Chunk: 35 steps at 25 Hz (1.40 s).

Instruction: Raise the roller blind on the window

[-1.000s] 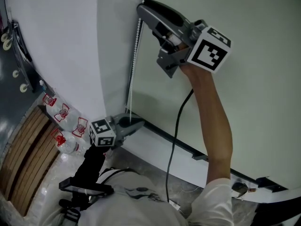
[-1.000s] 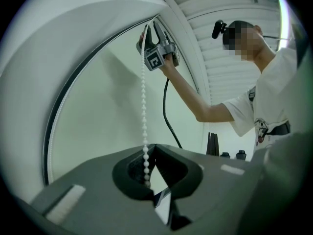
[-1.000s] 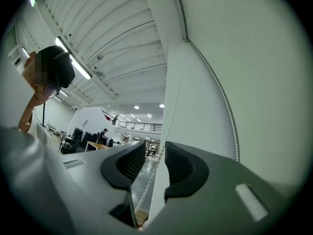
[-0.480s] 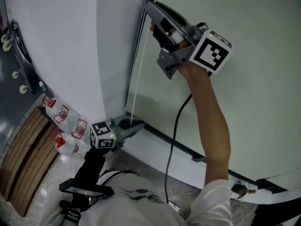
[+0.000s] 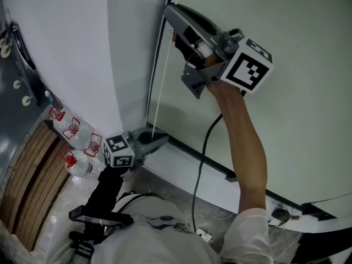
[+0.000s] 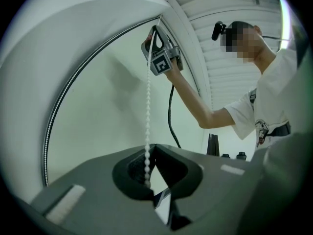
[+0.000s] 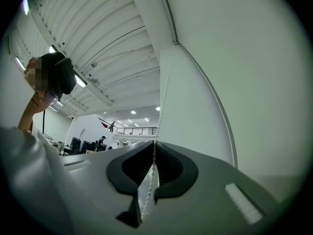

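**A:** How far along are you?

**B:** Going by the head view, barely begun. The blind (image 5: pixel 297 131) fills the right of the frame and its bar (image 5: pixel 198 159) sits low, lower middle, so all the raising is ahead. My right gripper (image 5: pixel 171 15), upper middle, has just been closing its jaws on the chain (image 5: pixel 158 92). My left gripper (image 5: pixel 159 141), left of centre and lower, grips the same chain near its foot.

**A:** And the left gripper view?

**B:** My jaws meet at the tips, bottom centre, with the chain pinched between them. It runs straight up to the right gripper, upper middle.

**A:** Right gripper view?

**B:** The tips are pressed together at bottom centre with the chain caught between them. It climbs on along the blind's edge toward the top of the frame.

**A:** What's the count?

**B:** Two grippers, both clamped. One blind and one bar. One white chain strand runs between the grippers, and one dark line (image 5: pixel 157 65) runs beside it. I can't tell whether that's the loop's other run.
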Each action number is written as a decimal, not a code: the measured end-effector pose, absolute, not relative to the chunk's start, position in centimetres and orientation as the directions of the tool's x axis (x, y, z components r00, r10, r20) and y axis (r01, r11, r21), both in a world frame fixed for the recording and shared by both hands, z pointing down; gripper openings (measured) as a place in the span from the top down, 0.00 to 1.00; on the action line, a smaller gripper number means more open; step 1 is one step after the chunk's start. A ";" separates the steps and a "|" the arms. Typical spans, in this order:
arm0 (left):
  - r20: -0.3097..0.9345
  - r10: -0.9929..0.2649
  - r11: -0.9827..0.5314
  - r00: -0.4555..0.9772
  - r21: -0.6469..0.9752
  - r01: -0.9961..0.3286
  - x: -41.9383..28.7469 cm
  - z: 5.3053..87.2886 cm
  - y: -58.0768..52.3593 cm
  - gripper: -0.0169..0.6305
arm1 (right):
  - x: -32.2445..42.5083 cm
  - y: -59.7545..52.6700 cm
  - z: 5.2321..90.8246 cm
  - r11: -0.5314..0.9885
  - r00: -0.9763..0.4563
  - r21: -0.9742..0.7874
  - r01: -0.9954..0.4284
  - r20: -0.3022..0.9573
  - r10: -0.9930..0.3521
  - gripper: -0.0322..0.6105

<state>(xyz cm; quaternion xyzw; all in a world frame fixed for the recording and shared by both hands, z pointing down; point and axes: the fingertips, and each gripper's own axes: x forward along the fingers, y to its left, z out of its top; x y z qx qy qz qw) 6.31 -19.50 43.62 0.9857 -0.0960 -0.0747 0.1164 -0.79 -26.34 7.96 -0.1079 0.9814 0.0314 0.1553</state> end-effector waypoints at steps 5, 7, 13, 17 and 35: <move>-0.124 -0.209 -0.955 0.970 0.240 -0.175 6.2 43.3 -19.8 0.98 | -1.3 -26.1 12.9 0.975 -0.943 -0.001 -0.221 -0.257 -0.213 0.93; -0.122 -0.204 -0.955 0.971 0.241 -0.171 6.3 43.2 -19.7 0.98 | -1.2 -25.8 14.8 0.975 -0.945 -0.023 -0.220 -0.244 -0.219 0.93; -0.115 -0.195 -0.957 0.974 0.241 -0.163 6.5 43.3 -19.5 0.98 | -1.1 -25.6 18.9 0.970 -0.951 -0.054 -0.235 -0.192 -0.241 0.93; -0.114 -0.191 -0.959 0.975 0.235 -0.160 6.5 43.3 -19.4 0.98 | -1.6 -25.1 22.9 0.968 -0.959 -0.094 -0.233 -0.144 -0.244 0.93; -0.119 -0.193 -0.959 0.974 0.235 -0.161 6.8 43.0 -19.8 0.98 | -0.4 -24.5 30.4 0.941 -0.958 -0.233 -0.243 -0.096 -0.271 0.92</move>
